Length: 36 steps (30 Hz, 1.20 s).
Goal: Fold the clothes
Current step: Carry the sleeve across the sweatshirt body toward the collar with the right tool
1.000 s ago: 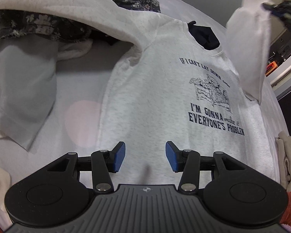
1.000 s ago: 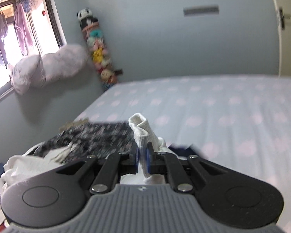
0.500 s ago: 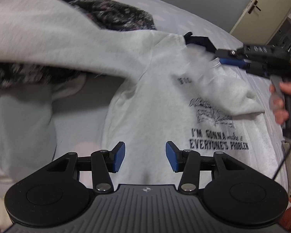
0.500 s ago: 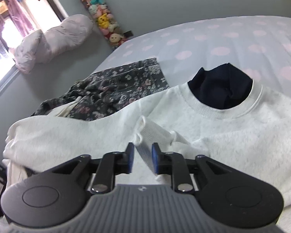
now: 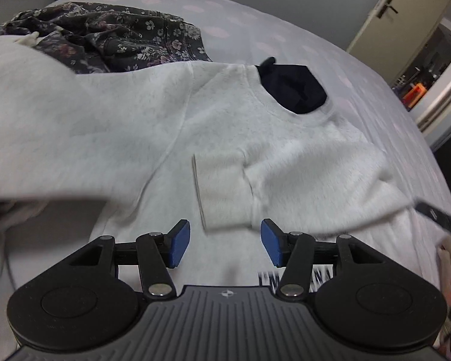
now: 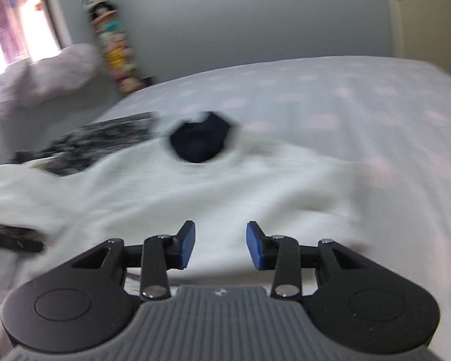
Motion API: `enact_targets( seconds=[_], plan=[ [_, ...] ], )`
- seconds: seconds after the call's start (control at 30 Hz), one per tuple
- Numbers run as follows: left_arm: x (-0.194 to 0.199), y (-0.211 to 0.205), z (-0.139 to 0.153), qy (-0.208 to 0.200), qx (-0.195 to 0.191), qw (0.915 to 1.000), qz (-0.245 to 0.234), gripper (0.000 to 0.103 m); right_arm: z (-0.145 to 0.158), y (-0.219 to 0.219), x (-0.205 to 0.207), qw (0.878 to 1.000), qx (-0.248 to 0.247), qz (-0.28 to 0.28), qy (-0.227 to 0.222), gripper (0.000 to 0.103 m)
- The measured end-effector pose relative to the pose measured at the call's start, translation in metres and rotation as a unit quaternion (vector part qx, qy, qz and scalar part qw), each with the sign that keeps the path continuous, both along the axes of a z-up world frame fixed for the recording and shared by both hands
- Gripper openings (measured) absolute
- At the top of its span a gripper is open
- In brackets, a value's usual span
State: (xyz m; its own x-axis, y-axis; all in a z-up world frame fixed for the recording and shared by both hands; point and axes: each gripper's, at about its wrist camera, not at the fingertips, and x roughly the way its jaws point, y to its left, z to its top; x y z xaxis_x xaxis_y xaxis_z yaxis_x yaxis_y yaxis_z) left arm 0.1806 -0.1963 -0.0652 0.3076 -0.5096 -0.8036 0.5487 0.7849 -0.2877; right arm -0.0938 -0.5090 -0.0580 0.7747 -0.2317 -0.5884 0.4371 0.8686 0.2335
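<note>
A bed (image 5: 300, 39) with a pale sheet dotted in pink is filling the room, with a grey wall behind it and a door (image 5: 385, 15) standing at the far right. At the left of the bed a dark floral garment (image 5: 120, 39) is lying crumpled, its near edge tucked under the white sweatshirt (image 5: 135, 126), which is spreading face up across the middle of the bed. A dark navy garment (image 5: 294, 90) is showing inside the sweatshirt's neckline. One sleeve is lying folded across the chest, its ribbed cuff (image 5: 222, 192) pointing left, just ahead of the left tool (image 5: 225, 242), which is hovering over the sweatshirt with its blue pads spread wide and gripping nothing. In the blurred right wrist view, the right tool (image 6: 220, 245) is hanging over the sweatshirt's body, wide apart and empty too.
</note>
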Motion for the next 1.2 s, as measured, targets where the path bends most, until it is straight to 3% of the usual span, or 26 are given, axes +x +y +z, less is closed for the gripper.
enact_targets(
  seconds=[0.17,0.37,0.5,0.63,0.8,0.87,0.9,1.0,1.1,1.2],
  plan=[
    [0.028,-0.024,-0.013,-0.003,0.022,0.9997,0.013,0.050,-0.021,-0.040,-0.030,0.997,-0.033,-0.067,0.036,0.040],
    [0.044,-0.048,-0.032,0.010,0.047,0.9988,0.009,0.050,-0.040,-0.063,-0.037,0.996,-0.056,-0.051,0.050,0.037],
    [0.048,-0.066,-0.048,0.011,0.068,0.9976,0.011,0.048,-0.054,-0.076,-0.033,0.999,-0.017,-0.022,0.022,0.036],
    [0.053,-0.074,-0.052,0.017,0.056,0.9977,0.033,0.047,-0.065,-0.086,-0.028,0.999,0.036,-0.015,-0.009,0.036],
    [0.054,-0.088,-0.050,0.011,0.059,0.9977,0.031,0.033,-0.080,-0.101,-0.024,0.993,0.103,-0.026,-0.045,0.033],
    [0.054,-0.094,-0.048,0.008,0.060,0.9977,0.030,0.020,-0.087,-0.107,-0.023,0.989,0.130,-0.031,-0.060,0.031],
    [0.053,-0.097,-0.046,0.006,0.061,0.9977,0.030,0.018,-0.086,-0.107,-0.024,0.989,0.130,-0.032,-0.061,0.021],
    [0.050,-0.106,-0.025,-0.020,0.064,0.9976,0.021,0.009,-0.070,-0.099,-0.026,0.995,0.086,-0.027,-0.046,0.011],
    [0.050,-0.112,0.011,-0.057,0.050,0.9971,0.008,0.008,-0.043,-0.072,-0.026,0.999,-0.031,0.006,-0.008,0.009],
    [0.056,-0.113,0.046,-0.091,0.042,0.9949,0.007,0.008,-0.032,-0.035,-0.022,0.984,-0.164,0.052,0.047,0.008]
  ],
)
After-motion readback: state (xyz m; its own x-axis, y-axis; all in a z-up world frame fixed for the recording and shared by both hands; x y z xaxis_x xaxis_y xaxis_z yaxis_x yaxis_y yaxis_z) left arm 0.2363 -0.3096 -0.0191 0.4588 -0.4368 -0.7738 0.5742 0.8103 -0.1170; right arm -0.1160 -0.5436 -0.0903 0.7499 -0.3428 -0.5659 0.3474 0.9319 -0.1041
